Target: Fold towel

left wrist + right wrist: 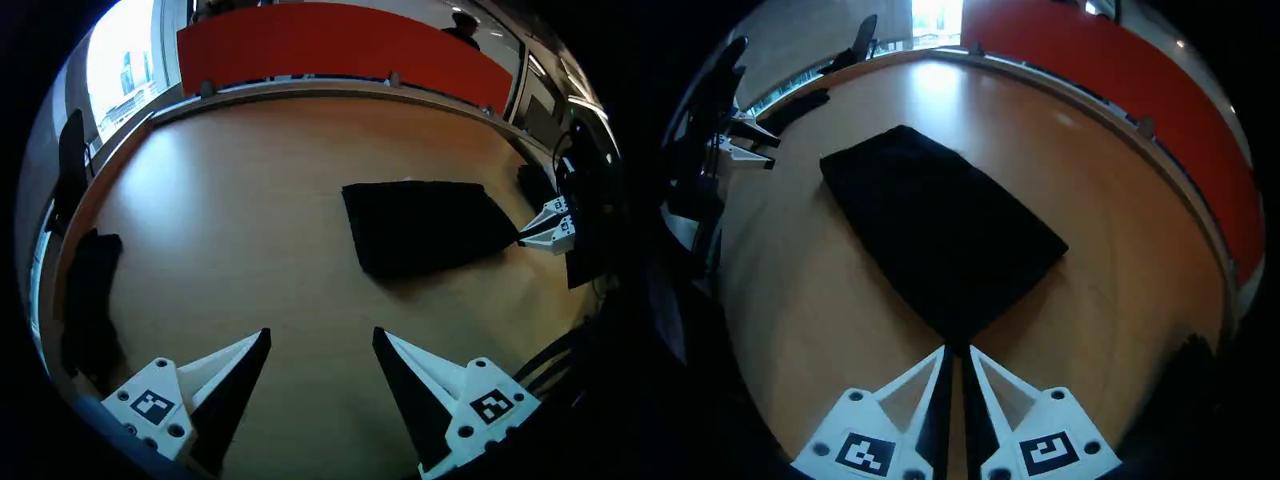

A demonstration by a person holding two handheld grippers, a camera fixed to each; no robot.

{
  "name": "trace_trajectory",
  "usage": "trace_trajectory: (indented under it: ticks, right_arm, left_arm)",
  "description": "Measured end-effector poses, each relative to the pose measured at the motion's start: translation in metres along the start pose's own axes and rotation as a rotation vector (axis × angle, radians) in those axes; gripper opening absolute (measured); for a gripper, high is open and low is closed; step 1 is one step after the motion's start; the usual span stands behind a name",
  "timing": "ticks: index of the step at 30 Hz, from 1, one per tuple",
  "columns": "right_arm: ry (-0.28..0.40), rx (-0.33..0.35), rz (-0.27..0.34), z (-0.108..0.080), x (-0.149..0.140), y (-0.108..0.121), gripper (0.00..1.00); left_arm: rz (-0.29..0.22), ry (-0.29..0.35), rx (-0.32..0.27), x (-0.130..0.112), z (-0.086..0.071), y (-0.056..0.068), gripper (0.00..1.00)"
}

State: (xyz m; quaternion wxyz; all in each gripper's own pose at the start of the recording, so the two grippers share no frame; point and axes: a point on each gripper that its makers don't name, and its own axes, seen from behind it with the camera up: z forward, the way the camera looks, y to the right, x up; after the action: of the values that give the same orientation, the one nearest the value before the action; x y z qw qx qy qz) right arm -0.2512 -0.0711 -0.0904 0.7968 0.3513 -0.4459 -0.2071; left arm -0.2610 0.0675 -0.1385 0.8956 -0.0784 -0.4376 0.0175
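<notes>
A black towel (424, 224) lies flat and folded on the wooden table (240, 208), right of centre in the left gripper view. My left gripper (320, 332) hangs open over bare wood, well short of the towel, nothing between its fingers. My right gripper (526, 235) comes in from the right and pinches the towel's near corner. In the right gripper view the towel (944, 224) stretches away from my right gripper (957, 350), whose fingers stand nearly together with the towel's corner between them. The left gripper (773, 154) is far off at the upper left, open.
An orange-red partition (344, 48) runs along the table's far edge. A dark bundle (88, 296) lies at the table's left edge. Black chairs (860, 36) stand beyond the table. A person (462, 24) is far behind the partition. Cables (560, 352) trail at the right.
</notes>
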Motion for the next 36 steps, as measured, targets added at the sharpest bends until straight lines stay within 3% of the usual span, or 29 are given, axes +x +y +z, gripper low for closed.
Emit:
trace_trajectory:
  ticks: [26, 36]
  right_arm:
    - [0.126, -0.13, -0.032, -0.081, 0.055, 0.039, 0.07]
    - [0.134, -0.143, -0.064, -0.097, 0.059, 0.041, 0.07]
  left_arm:
    - [0.001, 0.012, -0.004, 0.009, 0.002, 0.008, 0.94]
    - [0.005, 0.016, -0.008, 0.014, 0.003, 0.013, 0.94]
